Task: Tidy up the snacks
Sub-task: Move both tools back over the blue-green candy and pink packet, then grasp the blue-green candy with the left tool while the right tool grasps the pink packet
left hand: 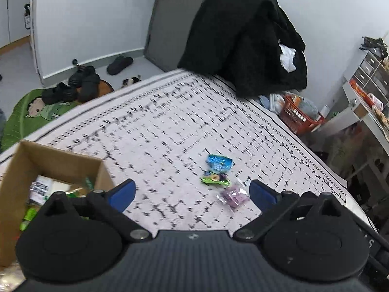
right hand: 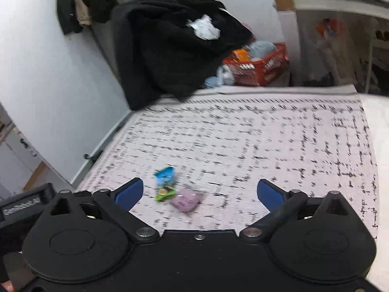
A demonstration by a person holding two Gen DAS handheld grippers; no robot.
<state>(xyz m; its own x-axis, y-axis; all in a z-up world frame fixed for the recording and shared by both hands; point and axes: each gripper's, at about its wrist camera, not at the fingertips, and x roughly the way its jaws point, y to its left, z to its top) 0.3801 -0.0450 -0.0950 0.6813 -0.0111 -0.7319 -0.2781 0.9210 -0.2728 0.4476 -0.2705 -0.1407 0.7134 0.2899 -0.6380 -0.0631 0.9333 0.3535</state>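
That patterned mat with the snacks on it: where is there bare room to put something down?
Most of the patterned mat is bare: the wide stretch between the three snack packets and the black coat pile, and the side toward the orange basket. It is crowded near the cardboard box, already holding packets, and around the packets themselves.
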